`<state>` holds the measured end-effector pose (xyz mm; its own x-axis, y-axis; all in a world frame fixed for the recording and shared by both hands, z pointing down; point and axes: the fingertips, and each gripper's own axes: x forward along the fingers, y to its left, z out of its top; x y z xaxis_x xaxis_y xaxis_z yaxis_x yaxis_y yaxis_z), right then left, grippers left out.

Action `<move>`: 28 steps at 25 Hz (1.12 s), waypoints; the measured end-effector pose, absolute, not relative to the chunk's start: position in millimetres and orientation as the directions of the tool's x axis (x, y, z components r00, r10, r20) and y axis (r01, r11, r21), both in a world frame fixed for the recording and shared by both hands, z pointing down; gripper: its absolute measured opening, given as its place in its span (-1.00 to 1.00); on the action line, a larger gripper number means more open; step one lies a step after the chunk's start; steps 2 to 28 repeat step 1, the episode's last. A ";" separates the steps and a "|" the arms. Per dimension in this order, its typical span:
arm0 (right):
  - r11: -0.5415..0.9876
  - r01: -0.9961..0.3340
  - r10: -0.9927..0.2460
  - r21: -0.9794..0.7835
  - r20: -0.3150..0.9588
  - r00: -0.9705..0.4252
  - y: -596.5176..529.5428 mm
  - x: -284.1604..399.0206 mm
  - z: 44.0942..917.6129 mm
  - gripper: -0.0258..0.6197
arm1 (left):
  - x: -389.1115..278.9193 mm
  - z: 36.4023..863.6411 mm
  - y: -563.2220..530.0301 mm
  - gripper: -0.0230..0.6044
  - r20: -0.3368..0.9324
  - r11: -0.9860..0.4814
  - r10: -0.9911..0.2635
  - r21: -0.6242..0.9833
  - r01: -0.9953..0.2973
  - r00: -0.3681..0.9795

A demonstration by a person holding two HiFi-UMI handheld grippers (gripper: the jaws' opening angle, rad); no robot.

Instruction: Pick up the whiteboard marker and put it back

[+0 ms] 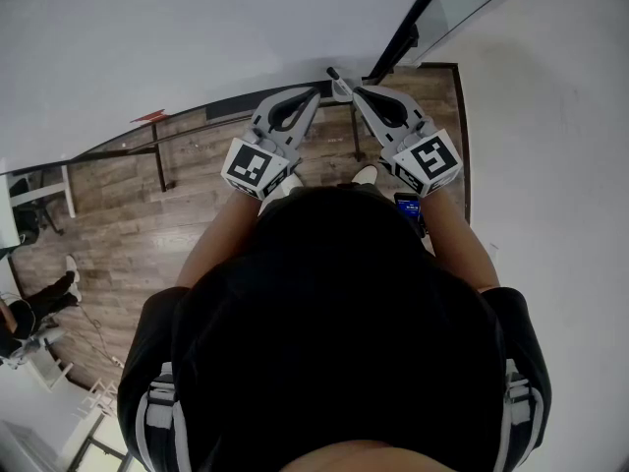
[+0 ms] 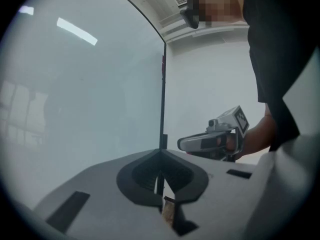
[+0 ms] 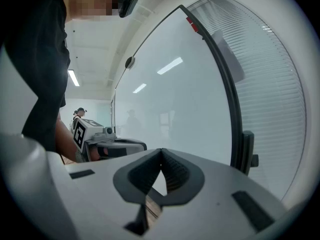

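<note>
No whiteboard marker shows clearly in any view. A small grey piece with a dark tip (image 1: 339,84) sits at the whiteboard's (image 1: 197,37) lower edge, between the two gripper tips; I cannot tell what it is. My left gripper (image 1: 314,93) (image 2: 161,153) is held level towards the board, its jaws shut with nothing in them. My right gripper (image 1: 357,93) (image 3: 161,151) is beside it, also shut and empty. Each gripper shows in the other's view: the right gripper (image 2: 182,144) and the left gripper (image 3: 142,145).
The board's black frame (image 1: 413,28) runs up on the right, with a dark bracket (image 3: 246,151) on it and window blinds (image 3: 270,84) beyond. Wooden floor (image 1: 128,224) lies below. Another person's legs (image 1: 44,298) stand at the far left.
</note>
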<state>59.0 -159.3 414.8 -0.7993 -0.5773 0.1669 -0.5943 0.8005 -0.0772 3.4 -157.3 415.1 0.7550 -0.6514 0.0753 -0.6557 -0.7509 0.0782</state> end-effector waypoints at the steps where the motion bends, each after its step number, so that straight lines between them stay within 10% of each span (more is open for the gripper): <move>1: 0.800 -0.595 -0.578 -0.077 0.166 -0.799 -158.9 58.3 414.5 -0.92 | 2.7 415.2 -156.8 -0.91 0.075 -0.751 -0.651 0.079 -0.656 0.755; 28: 0.800 -0.595 -0.578 -0.077 0.166 -0.799 -158.9 58.3 414.5 -0.92 | 2.7 415.2 -156.8 -0.91 0.075 -0.751 -0.651 0.079 -0.656 0.755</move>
